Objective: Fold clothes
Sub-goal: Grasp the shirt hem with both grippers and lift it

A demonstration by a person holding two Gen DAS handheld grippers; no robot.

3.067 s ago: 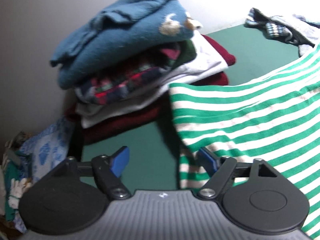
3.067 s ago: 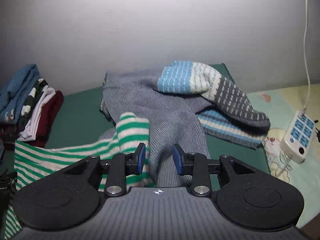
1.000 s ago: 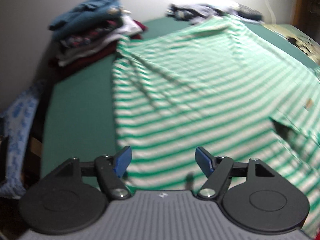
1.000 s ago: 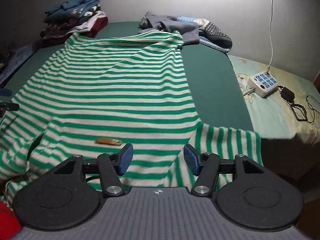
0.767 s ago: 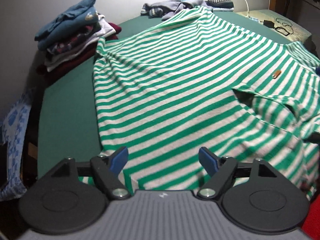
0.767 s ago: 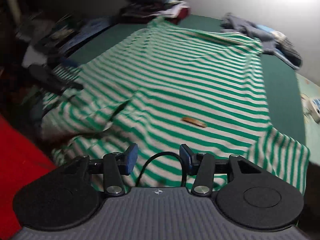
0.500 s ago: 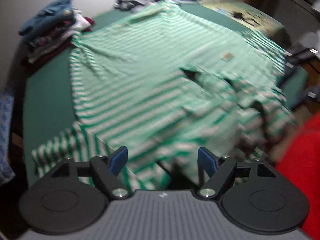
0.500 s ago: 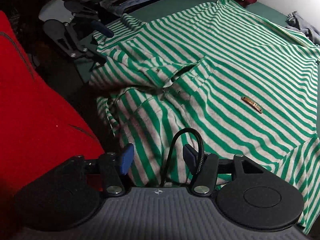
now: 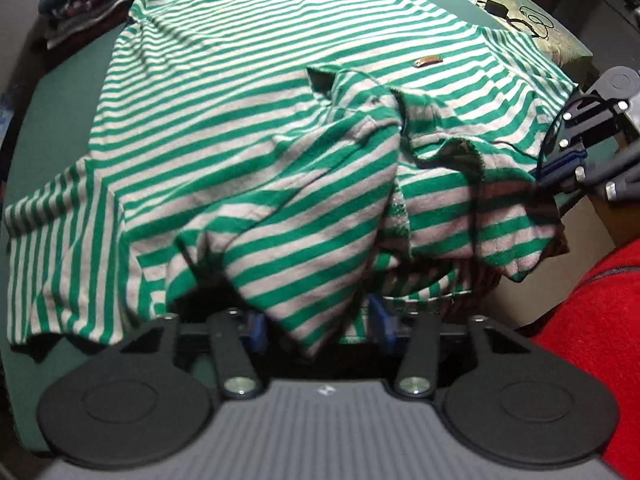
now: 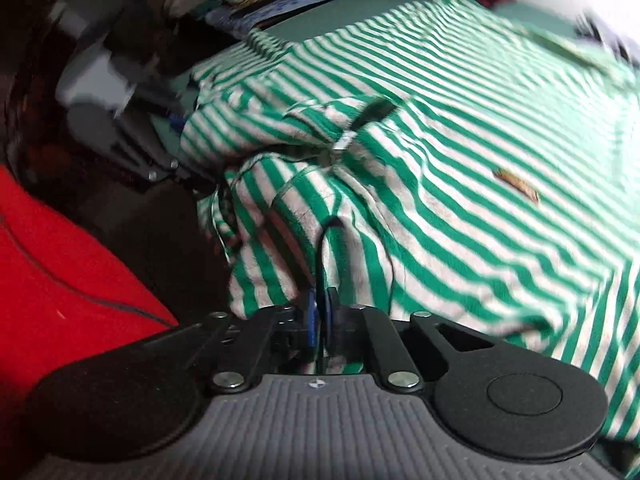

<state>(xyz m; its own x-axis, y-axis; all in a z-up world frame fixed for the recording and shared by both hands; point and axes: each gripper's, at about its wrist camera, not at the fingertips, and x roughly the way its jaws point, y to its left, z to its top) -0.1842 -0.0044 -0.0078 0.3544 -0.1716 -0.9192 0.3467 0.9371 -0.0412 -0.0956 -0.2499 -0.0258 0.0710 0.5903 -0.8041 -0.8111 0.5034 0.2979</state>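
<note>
**Striped shirt gripped at both shoulders, no fold made yet**

At far left, against the wall: a stack of folded clothes [image 9: 88, 4], finished work by the look of it, sitting on the green bed surface [image 9: 60, 92].

Beside it, spread front-up across most of that surface: the striped shirt [image 9: 240, 80], body fairly flat and hem far from the cameras. Left sleeve [image 9: 60, 240] lying out to the side, unfolded.

At bottom centre of the left wrist view: the left gripper [image 9: 318, 326], jaws just closed in from wide, now part-way shut on a thick bunch of shoulder cloth that fills the gap between the blue pads. Looks like a hold, though cloth drapes over the pads and hides the contact.

Further right: collar [image 9: 360, 92] rumpled and lifted, placket open, small brown tag [image 9: 428, 61] on the chest beyond it.

At the right shoulder: the right gripper [image 10: 320, 318], jaws also just closed, nearly together, pinching a thin fold of striped cloth. Black cable loop standing just ahead of the pads.

At the right edge: red clothing [image 9: 592, 320] of the person.

Judged from this: spreading done, both shoulders taken up. Sleeves, sides and the lengthwise fold all left to do, then placing on the stack.
</note>
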